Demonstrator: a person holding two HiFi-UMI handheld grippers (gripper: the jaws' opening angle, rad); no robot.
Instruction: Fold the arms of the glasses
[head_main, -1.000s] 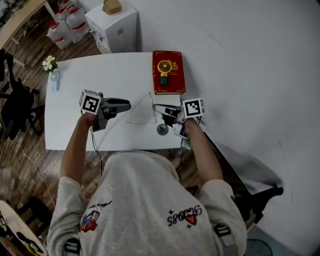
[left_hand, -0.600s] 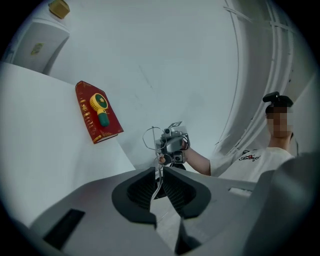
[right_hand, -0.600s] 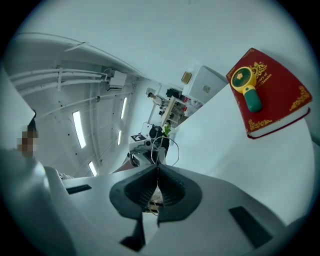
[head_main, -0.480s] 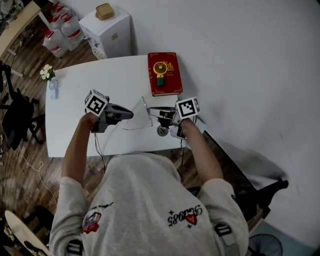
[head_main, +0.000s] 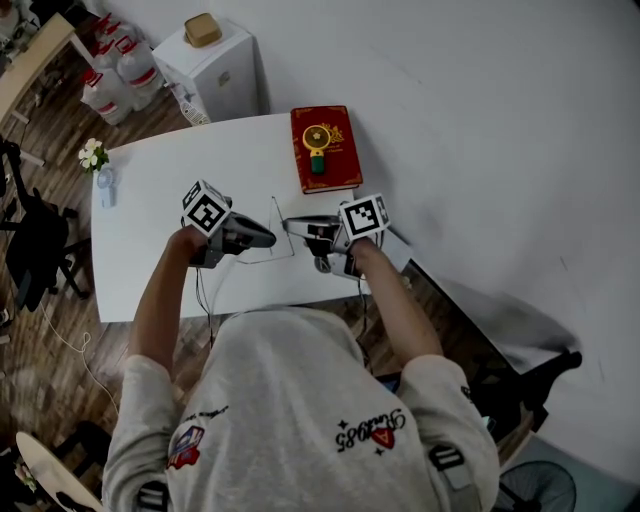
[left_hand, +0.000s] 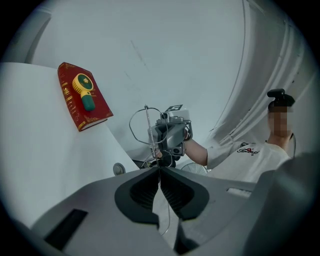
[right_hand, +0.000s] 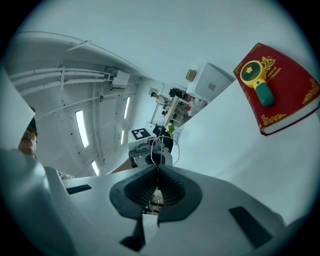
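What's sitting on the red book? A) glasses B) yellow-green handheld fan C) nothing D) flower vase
B: the yellow-green fan lies flat on the cover of the red book.

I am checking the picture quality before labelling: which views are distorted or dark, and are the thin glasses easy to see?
Head view: evenly lit and sharp, but the glasses are faint wire against the white table. Left gripper view: fisheye bending and black corners, while the red book is clear. Right gripper view: the same bending, a bluish tint and bright ceiling lights.
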